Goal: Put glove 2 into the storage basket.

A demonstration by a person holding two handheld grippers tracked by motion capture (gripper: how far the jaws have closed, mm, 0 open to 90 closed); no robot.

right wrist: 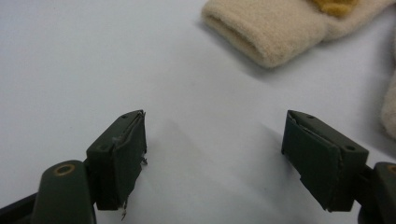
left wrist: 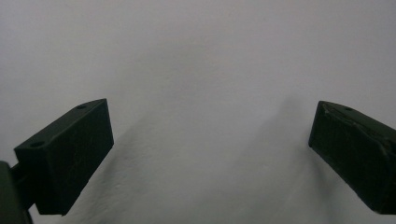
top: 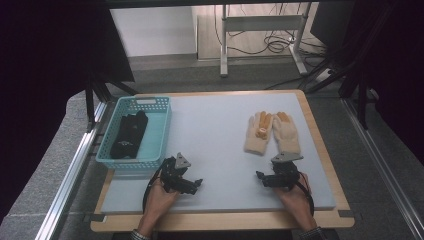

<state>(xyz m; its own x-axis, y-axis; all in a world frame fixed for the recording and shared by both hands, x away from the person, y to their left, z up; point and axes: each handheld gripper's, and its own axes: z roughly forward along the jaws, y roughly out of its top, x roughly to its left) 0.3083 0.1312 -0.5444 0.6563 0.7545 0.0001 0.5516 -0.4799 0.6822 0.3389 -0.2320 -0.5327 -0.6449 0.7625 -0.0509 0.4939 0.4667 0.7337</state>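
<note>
Well, both tongs gape w/ nothing held, right tongs (right wrist: 215, 154) near cream gloves (top: 272, 132).

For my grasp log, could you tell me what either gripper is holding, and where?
Nothing: the left gripper and right gripper are both open over bare table.

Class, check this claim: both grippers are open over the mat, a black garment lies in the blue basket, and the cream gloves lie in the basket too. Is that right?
Not quite. In the high view, the cream gloves lie on the mat, ahead of the right gripper, not in the blue basket. The rest holds: the black garment is in the basket and both grippers, including the left gripper, are open.
</note>
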